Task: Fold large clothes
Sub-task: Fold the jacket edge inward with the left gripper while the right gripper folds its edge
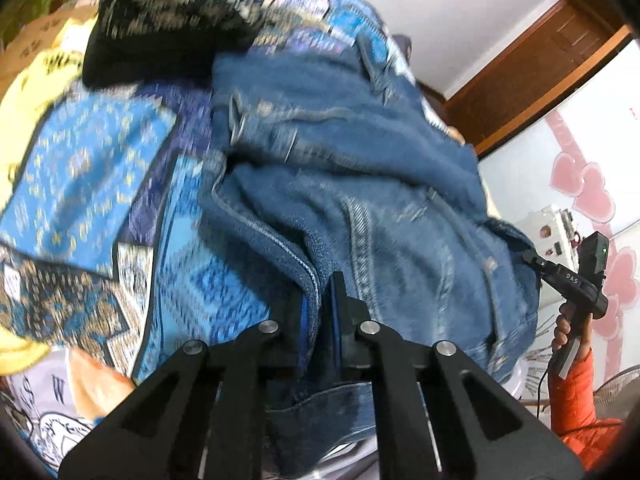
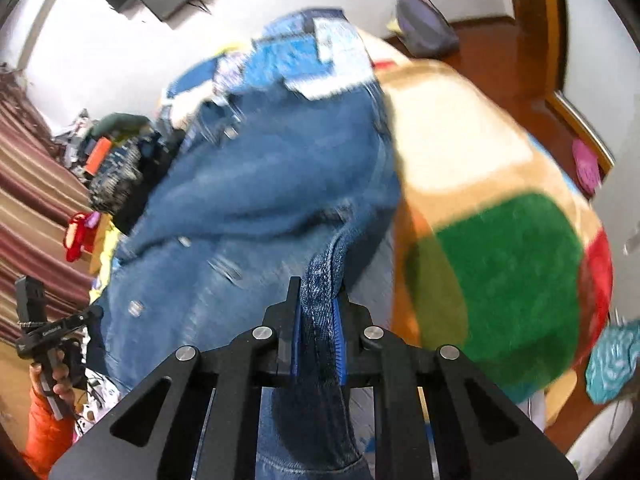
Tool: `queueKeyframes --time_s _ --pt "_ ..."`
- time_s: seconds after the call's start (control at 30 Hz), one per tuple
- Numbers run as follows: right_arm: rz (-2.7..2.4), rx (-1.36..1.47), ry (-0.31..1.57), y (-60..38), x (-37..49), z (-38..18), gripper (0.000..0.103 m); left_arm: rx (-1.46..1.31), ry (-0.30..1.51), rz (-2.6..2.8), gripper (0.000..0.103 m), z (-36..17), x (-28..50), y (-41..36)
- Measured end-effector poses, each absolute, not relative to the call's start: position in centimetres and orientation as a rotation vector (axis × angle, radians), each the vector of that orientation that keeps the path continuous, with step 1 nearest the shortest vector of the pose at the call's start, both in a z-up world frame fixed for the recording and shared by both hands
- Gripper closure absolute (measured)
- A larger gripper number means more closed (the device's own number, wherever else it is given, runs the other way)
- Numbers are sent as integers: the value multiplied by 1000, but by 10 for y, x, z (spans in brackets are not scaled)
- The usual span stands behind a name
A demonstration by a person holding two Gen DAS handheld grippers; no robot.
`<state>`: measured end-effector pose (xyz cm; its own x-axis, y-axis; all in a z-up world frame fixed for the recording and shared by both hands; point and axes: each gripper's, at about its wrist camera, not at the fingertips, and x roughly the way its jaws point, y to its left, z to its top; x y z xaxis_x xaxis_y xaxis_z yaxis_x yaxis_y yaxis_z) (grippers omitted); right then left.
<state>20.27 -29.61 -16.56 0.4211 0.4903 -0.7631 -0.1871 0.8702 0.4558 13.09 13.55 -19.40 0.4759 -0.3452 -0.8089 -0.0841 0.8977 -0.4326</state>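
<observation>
While clamped on a zippered fleece-lined edge of the denim jacket (image 1: 360,160), left claw (image 1: 320,312) sits low at the near edge of the bed (image 1: 100,184), jaws pressed together on the cloth with the zipper tape between the pads. Spread rumpled across the patterned blue bedspread, with a dark folded garment (image 1: 168,24) beyond it toward the far left corner of the bed. Further right, pinching a stitched denim hem, right claw (image 2: 316,320), likewise drawn together on the fabric, with the seam rising up out of the pads. Beside the jacket on the right, a tan blanket (image 2: 500,240) with green and red patches, draped over the bed's right edge. Seen from each wrist view, the opposite hand in an orange sleeve (image 1: 580,412) gripping its handle.

Apparently the start of a fold: both near edges gripped, not yet laid over. Heavy blur over the cloth, so exact layering hard to tell. Next move likely calls for lifting both held edges together, keeping them level and taut, carrying them across the jacket toward the far edge, then setting down flat without dragging the bedspread.
</observation>
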Motion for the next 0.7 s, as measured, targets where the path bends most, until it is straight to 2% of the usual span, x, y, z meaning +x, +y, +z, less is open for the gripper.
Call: queueKeyframes --time_s 0.27,0.37,0.5,0.7 --pt "490 273 942 -276 257 -117 92 -440 898 -186 95 -129 176 147" --pt "448 245 895 -273 283 -111 92 -435 863 -158 95 -120 205 158" --pt "398 278 908 -280 318 -124 91 -476 891 -100 95 -140 246 173" --pt "320 252 1030 -278 357 -186 91 -513 1006 -13 94 -206 284 190"
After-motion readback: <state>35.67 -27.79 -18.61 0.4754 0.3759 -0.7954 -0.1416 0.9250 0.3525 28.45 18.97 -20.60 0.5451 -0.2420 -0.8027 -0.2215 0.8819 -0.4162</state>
